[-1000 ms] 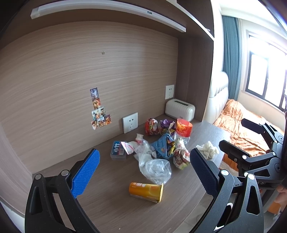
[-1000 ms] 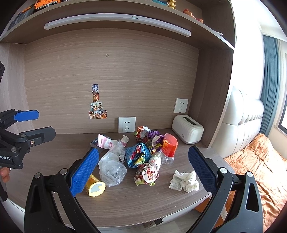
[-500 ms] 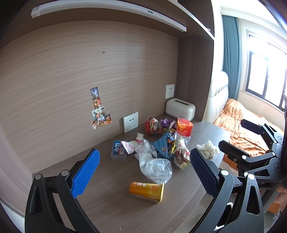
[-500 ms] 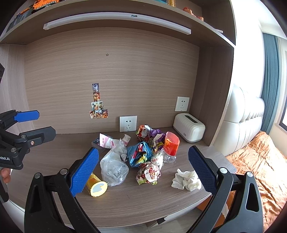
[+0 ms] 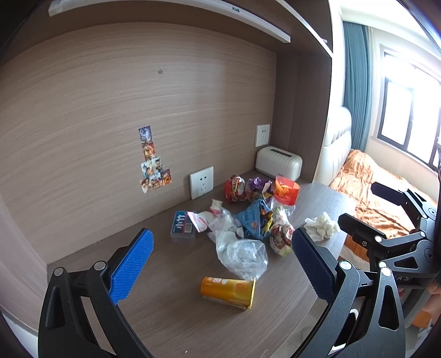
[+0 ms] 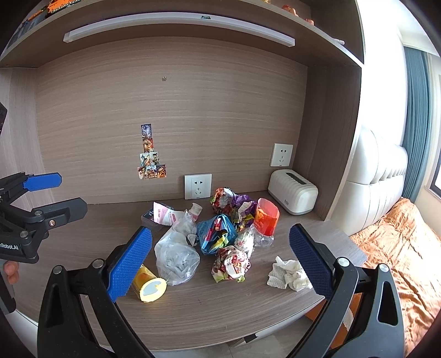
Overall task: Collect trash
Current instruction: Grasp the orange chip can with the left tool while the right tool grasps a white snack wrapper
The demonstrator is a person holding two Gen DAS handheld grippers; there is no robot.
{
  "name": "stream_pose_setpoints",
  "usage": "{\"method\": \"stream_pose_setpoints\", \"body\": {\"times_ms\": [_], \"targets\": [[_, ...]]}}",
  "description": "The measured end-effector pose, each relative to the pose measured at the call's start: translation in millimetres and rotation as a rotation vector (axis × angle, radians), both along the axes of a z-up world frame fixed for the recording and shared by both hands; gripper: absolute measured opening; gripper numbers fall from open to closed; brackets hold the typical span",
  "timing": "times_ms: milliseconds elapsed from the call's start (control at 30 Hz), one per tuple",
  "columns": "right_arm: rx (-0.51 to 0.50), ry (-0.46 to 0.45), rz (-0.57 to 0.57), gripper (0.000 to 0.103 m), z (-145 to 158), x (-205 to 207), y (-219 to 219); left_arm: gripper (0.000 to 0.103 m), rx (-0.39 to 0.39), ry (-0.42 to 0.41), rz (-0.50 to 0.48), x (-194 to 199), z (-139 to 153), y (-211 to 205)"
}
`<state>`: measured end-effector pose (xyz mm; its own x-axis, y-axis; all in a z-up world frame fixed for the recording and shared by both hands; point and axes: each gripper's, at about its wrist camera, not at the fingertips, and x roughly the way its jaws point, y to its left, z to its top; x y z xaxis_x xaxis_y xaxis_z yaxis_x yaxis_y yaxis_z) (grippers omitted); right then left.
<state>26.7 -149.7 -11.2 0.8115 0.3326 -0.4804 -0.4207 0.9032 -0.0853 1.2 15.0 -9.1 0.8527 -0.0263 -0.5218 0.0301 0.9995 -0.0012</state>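
Note:
Trash lies in a heap on the wooden desk (image 6: 209, 308). There is a yellow can (image 5: 228, 292) on its side, also in the right wrist view (image 6: 148, 285), a clear plastic bag (image 6: 176, 257), a blue snack bag (image 6: 216, 234), a crumpled red-and-white wrapper (image 6: 230, 264), an orange cup (image 6: 266, 216) and a white tissue wad (image 6: 288, 274). My left gripper (image 5: 220, 268) is open and empty, held above the desk in front of the heap. My right gripper (image 6: 220, 264) is open and empty, also short of the heap.
A white toaster-like box (image 6: 292, 195) stands at the back right. A small dark box (image 5: 182, 228) lies behind the heap. Wall sockets (image 6: 198, 186) are on the back panel. A shelf (image 6: 176, 24) overhangs. A bed with orange cover (image 6: 399, 247) is on the right.
Both views have shifted only slightly; both grippers stay open and empty, and the trash has not moved.

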Motion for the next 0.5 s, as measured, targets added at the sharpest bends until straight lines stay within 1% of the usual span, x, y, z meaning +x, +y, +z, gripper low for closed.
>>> {"method": "stream_pose_setpoints", "body": {"times_ms": [167,267,433,500], "targets": [[-0.005,0.034,-0.002,0.100,-12,7,5,0.098,-0.011,0.019,-0.015,8,-12,7],[-0.021,0.045,-0.001,0.100,-21,12,10,0.098,-0.014,0.038,-0.028,16,-24,11],[-0.047,0.086,-0.015,0.100,-44,32,16,0.098,-0.019,0.122,-0.068,35,-56,12],[-0.051,0.101,-0.025,0.100,-54,40,16,0.098,-0.004,0.144,-0.090,41,-69,9]]}}
